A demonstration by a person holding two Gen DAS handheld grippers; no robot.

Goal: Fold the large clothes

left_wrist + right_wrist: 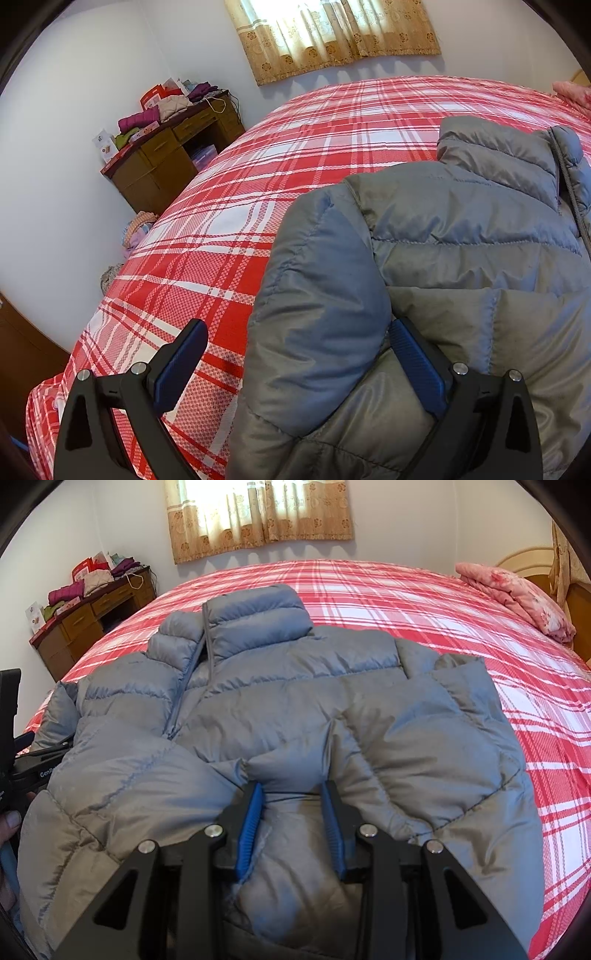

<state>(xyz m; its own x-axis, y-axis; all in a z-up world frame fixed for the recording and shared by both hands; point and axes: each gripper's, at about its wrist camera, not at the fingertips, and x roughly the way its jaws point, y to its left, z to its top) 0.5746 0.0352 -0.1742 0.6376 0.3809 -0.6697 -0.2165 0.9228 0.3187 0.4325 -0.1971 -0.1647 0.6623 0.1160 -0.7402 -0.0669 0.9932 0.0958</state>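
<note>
**Grey puffer, slick shell, lots of loft**

Grey quilted down jacket (280, 716) lies front-up on the red plaid bed (424, 594), collar away from the cameras, zip partly open. It looks light, soft and springy, and the shiny shell will likely slide, so folds may puff back open. Seams, cuffs and the hem should hold best.

The left gripper (295, 369) is spread wide around the left sleeve (317, 314), not pinching it. The right gripper (291, 823) stands part-open over bunched fabric near the hem; whether it truly grips, I cannot tell.
</note>
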